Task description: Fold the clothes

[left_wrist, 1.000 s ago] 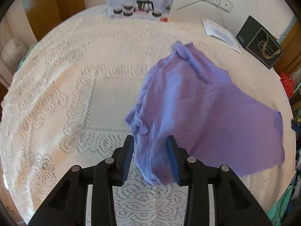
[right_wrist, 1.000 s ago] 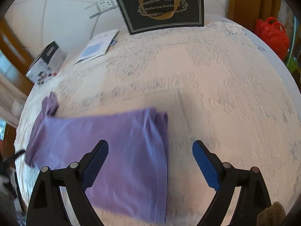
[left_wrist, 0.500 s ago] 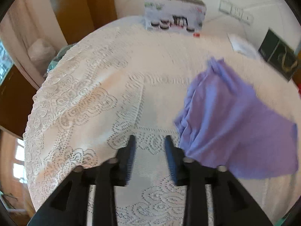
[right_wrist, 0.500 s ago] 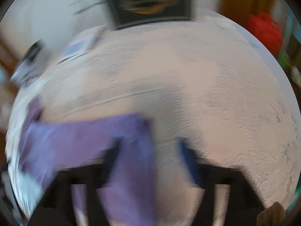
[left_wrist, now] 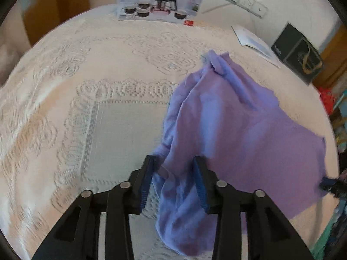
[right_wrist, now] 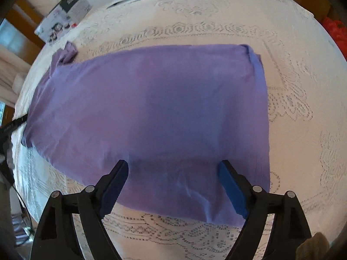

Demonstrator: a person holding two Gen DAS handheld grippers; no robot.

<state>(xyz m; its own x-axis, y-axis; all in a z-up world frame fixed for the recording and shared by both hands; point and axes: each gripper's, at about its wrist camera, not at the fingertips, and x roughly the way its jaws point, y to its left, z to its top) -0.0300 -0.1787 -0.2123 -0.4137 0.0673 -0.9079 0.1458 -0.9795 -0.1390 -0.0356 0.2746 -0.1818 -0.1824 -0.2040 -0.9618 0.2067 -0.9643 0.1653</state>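
Left wrist view: my left gripper point(left_wrist: 173, 182) stands narrow, bunched end of the purple garment point(left_wrist: 238, 134) between the pads, but can't tell if it's really pinched, there's a gap on the left pad side. Rest of the garment spreads flat on the lace tablecloth point(left_wrist: 86, 108), away from me and to the right. Risk: thin fabric slips out if I pull, or the cloth underneath drags w/ it.

Right wrist view: right gripper point(right_wrist: 173, 186) wide apart, holding nothing, over the garment's point(right_wrist: 151, 108) near edge. Layered edge on the right side could shift and skew the fold.
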